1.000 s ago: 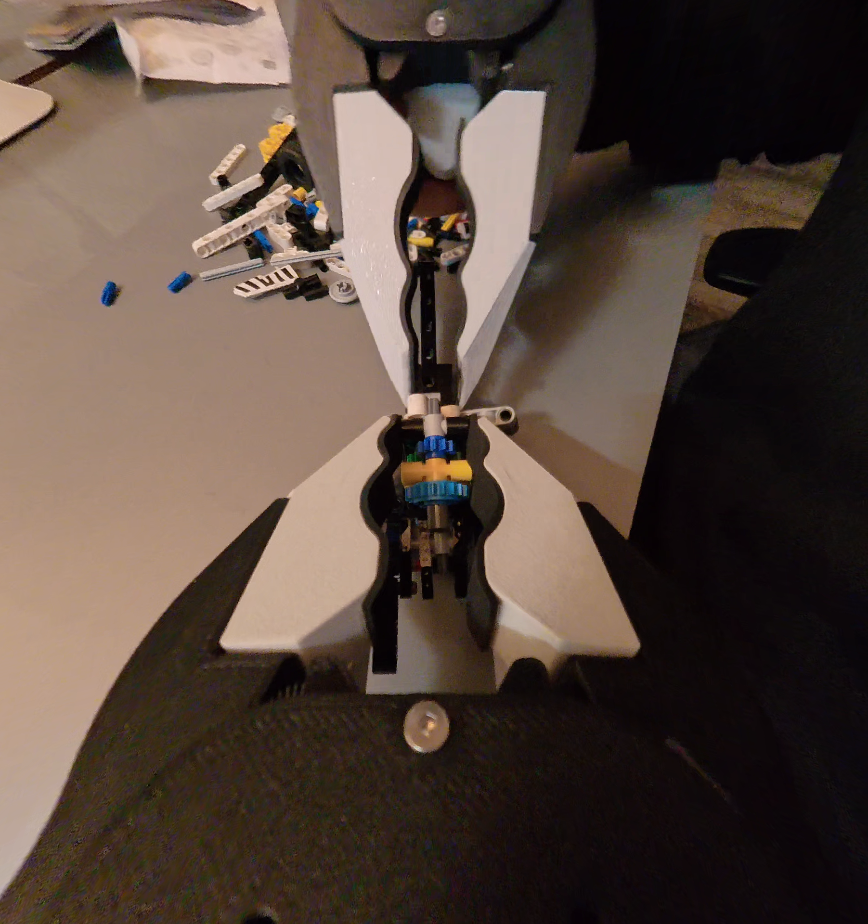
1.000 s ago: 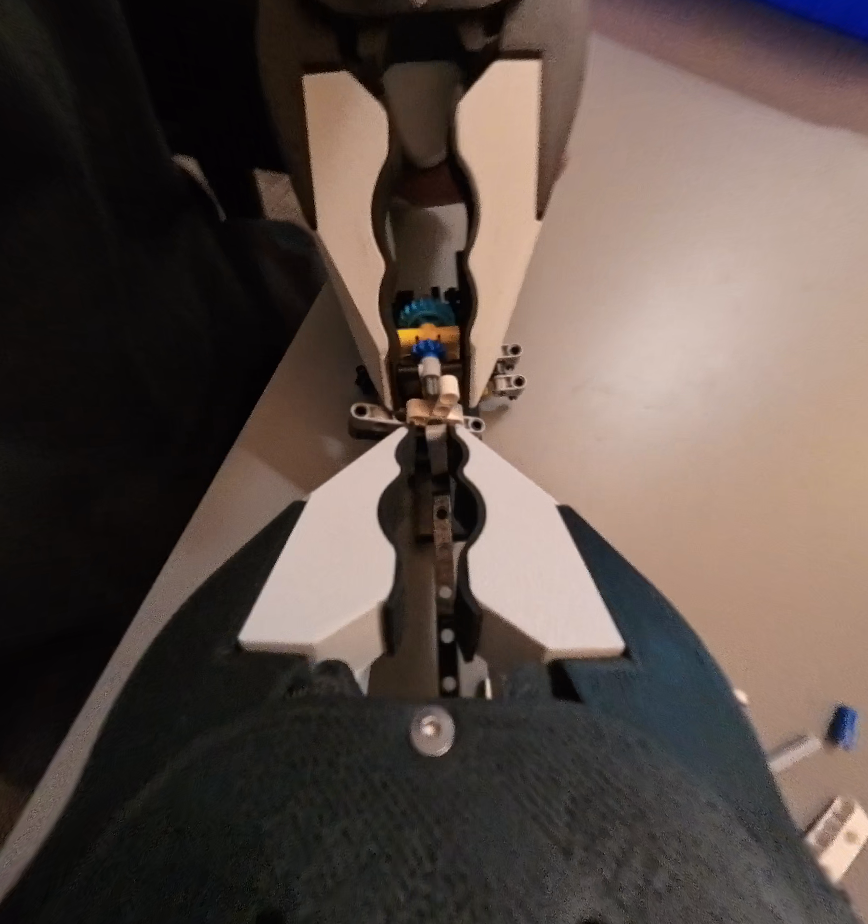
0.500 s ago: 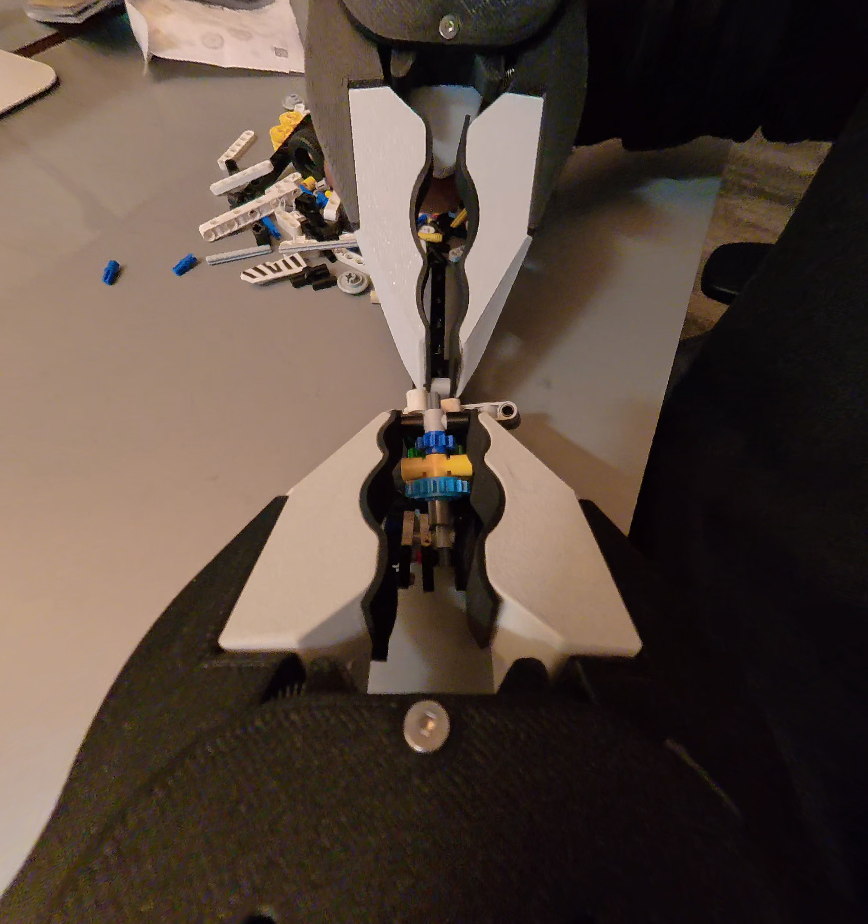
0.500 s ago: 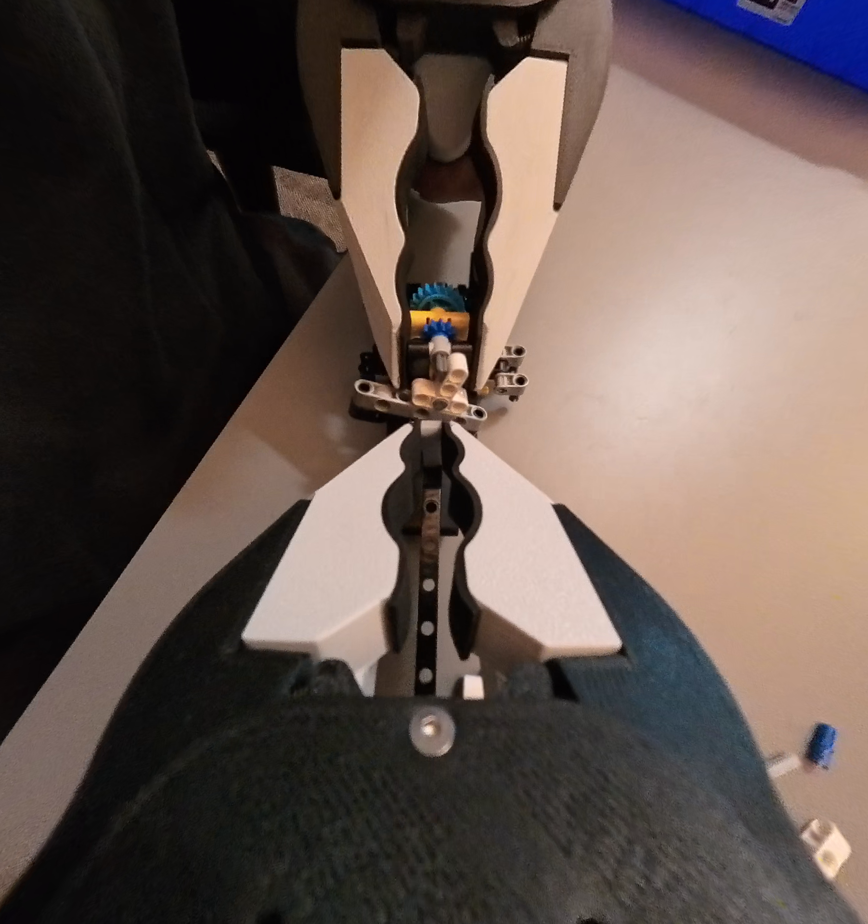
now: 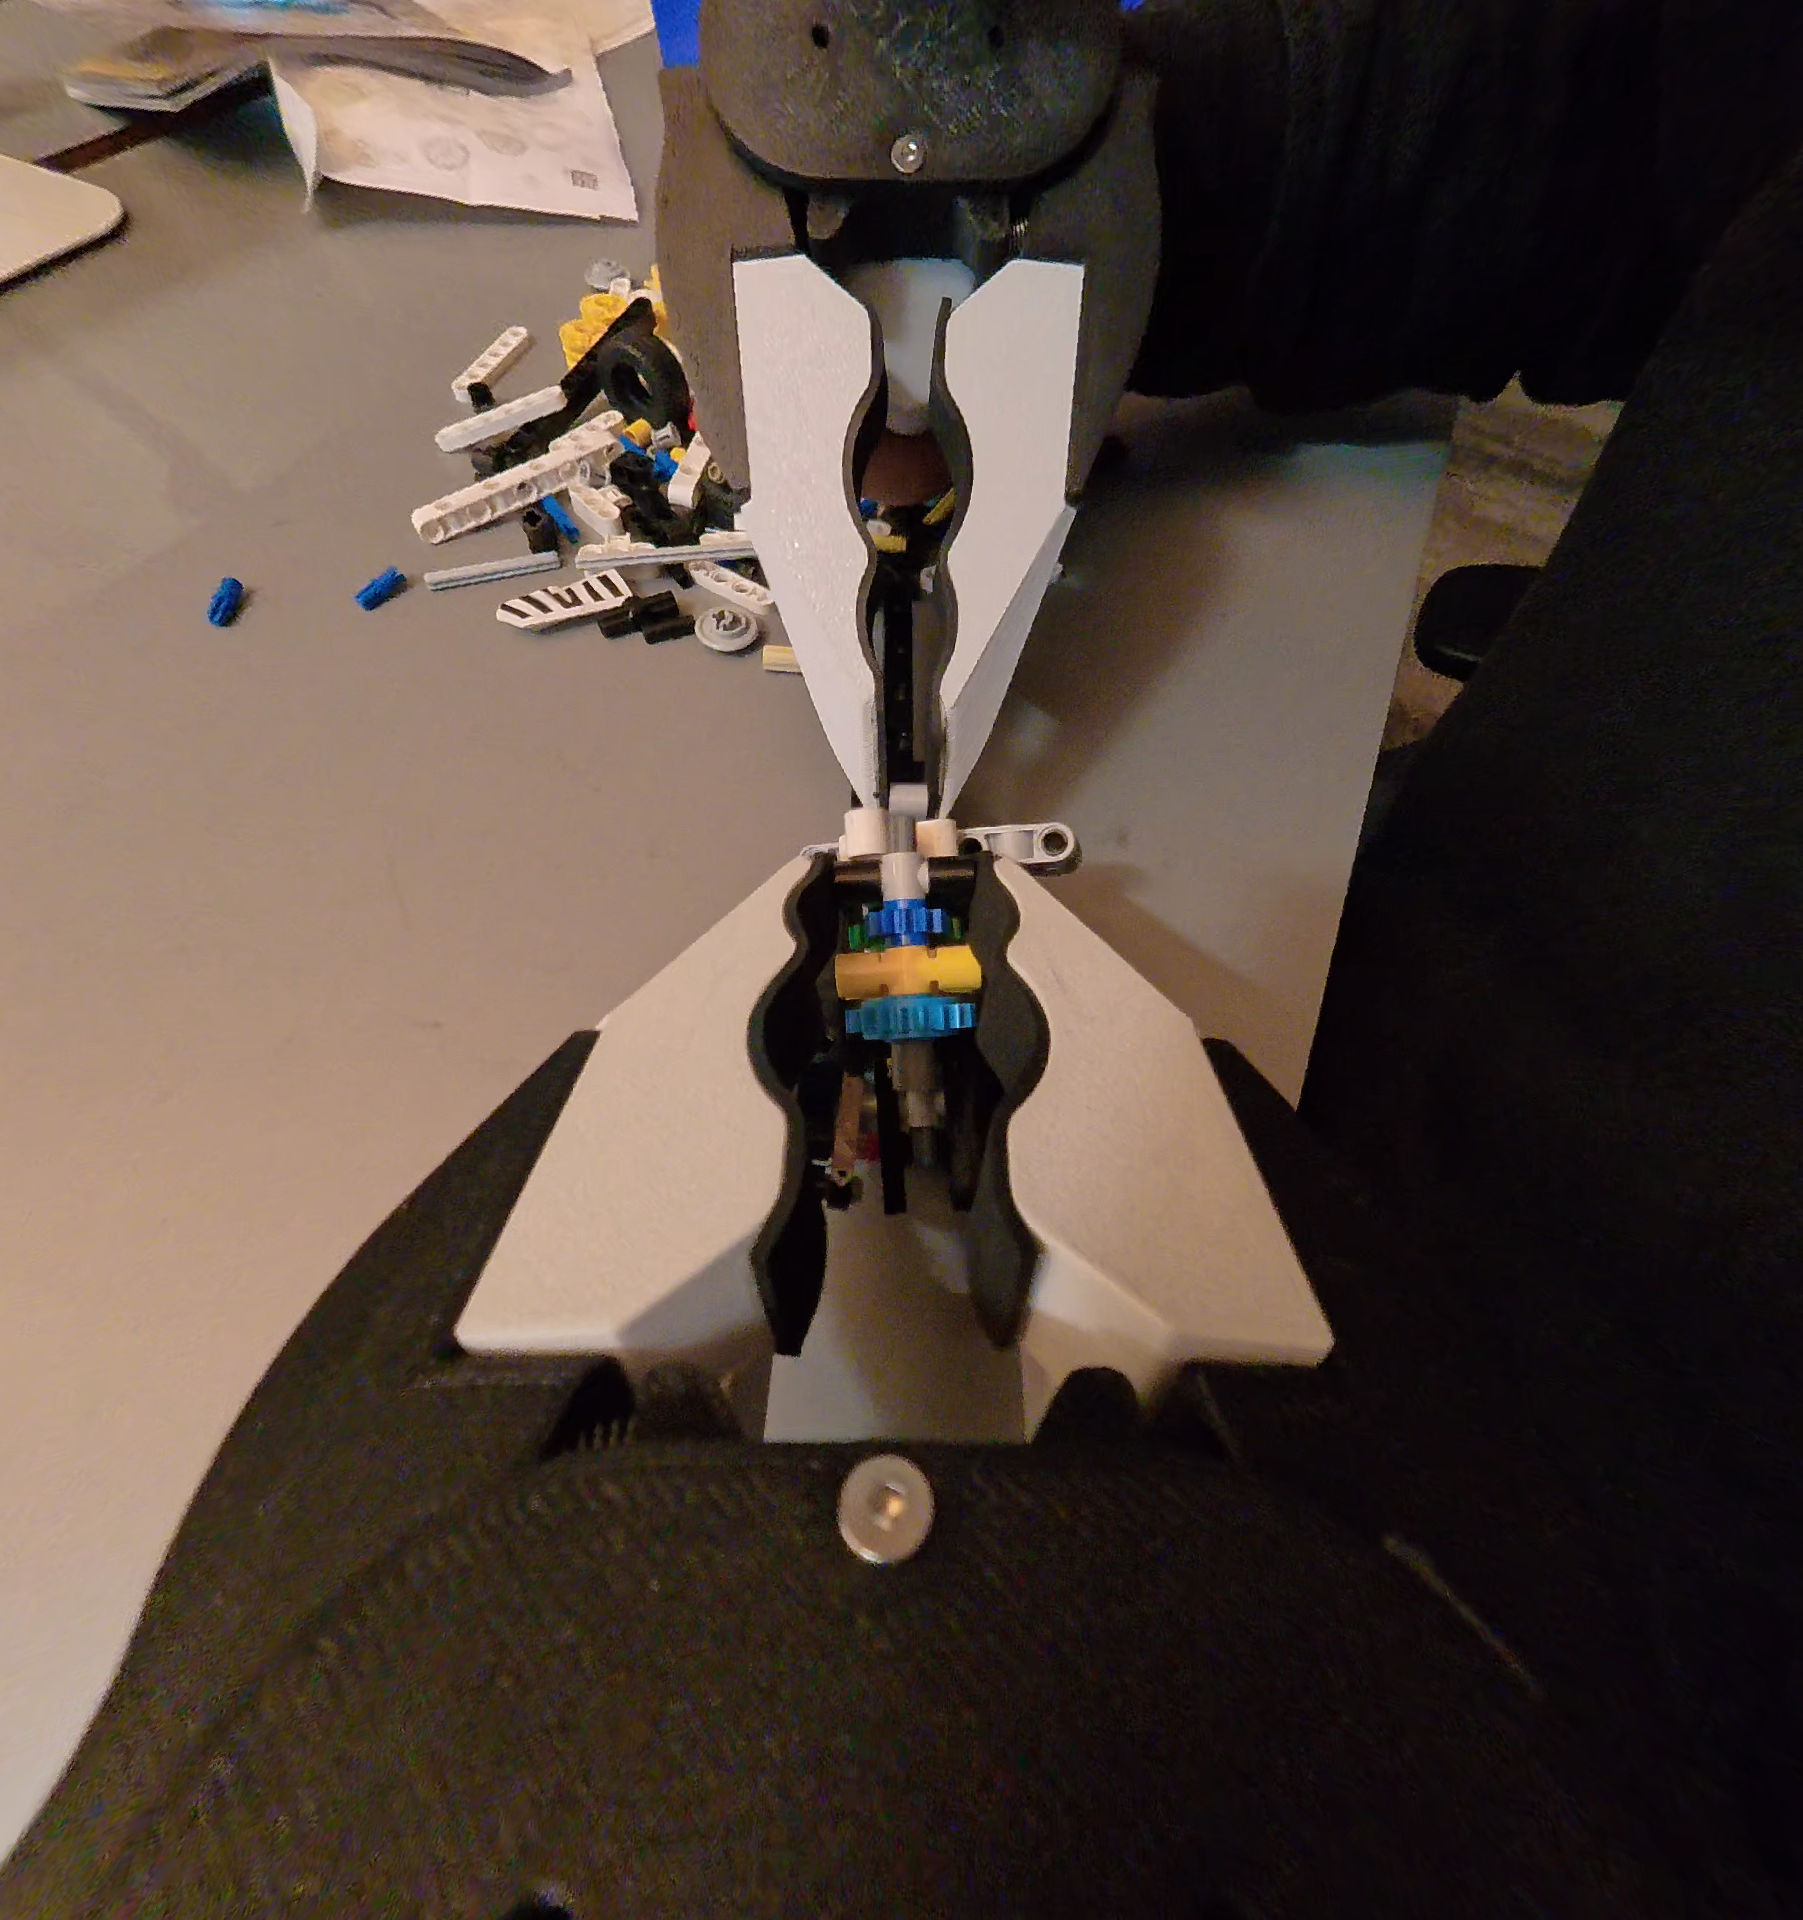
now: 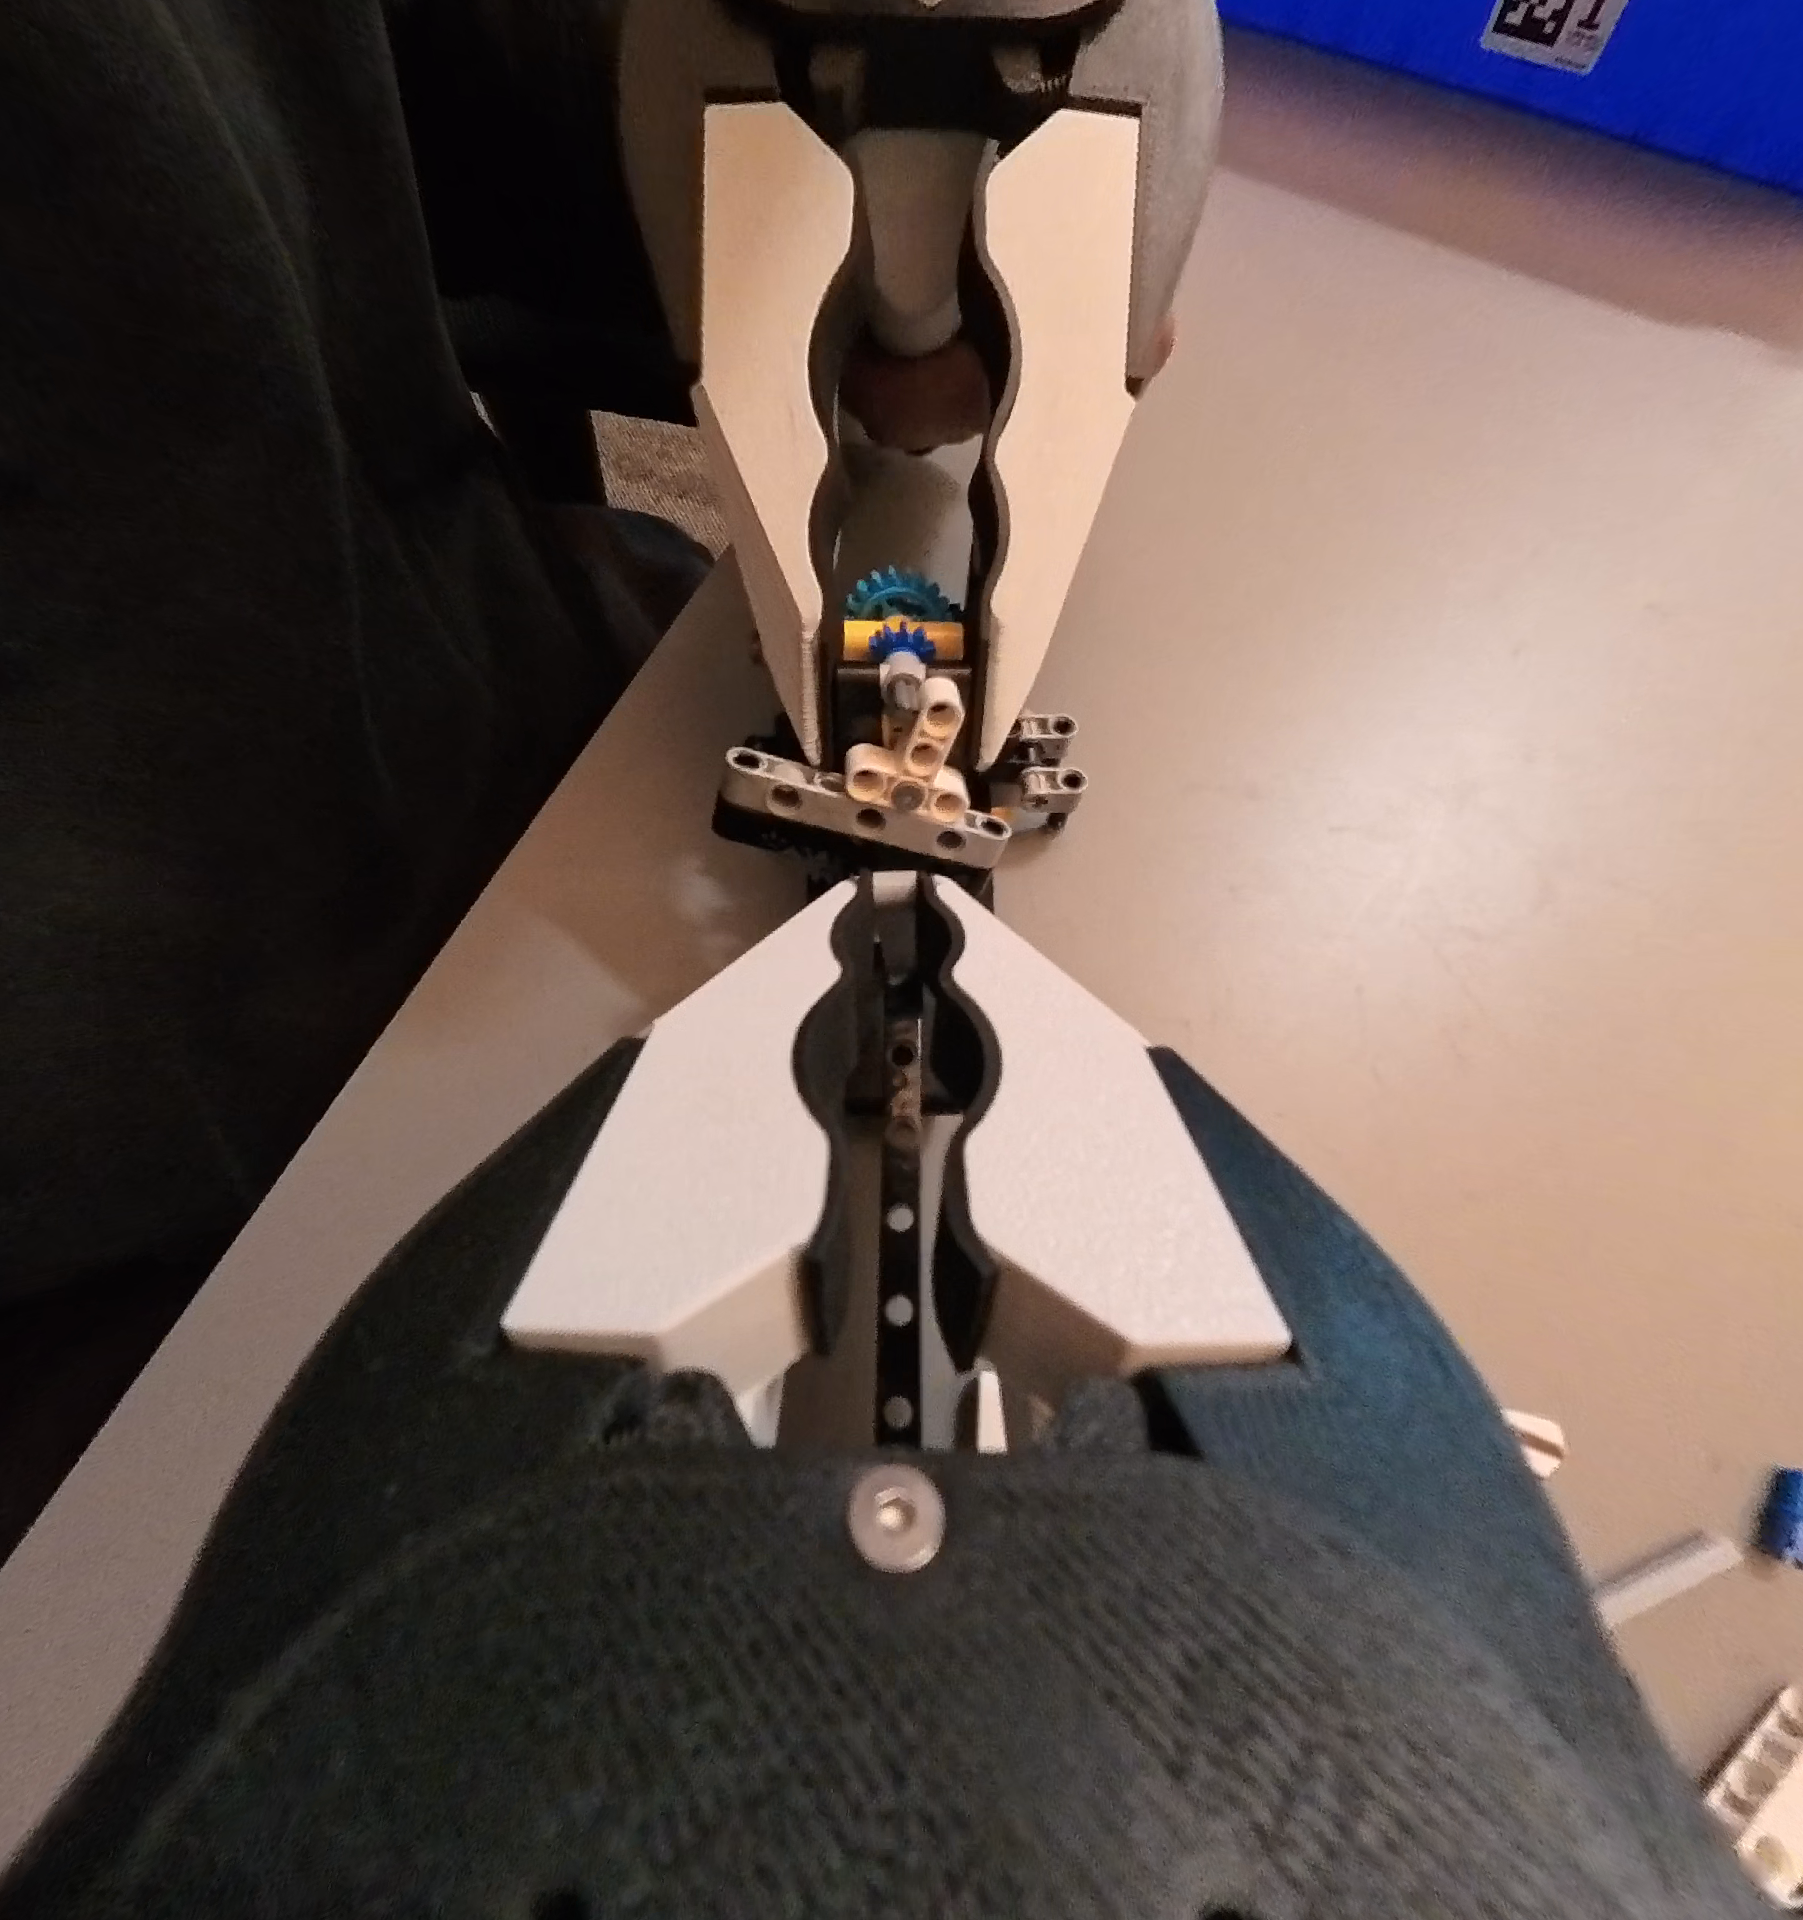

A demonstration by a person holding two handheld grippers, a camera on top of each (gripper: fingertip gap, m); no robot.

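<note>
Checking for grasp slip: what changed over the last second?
No slip visible. Left gripper stays clamped on the gear assembly; right gripper stays shut on the black holed beam. The pair tilted slightly, showing more of the white beam. Loose parts unmoved.

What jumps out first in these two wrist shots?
The two grippers meet tip to tip near the table's edge: the left gripper clamps a gear assembly with blue gears and a yellow piece, the right gripper pinches a thin black holed beam. Behind them, a scattered pile of building pieces lies beside a paper booklet.
</note>
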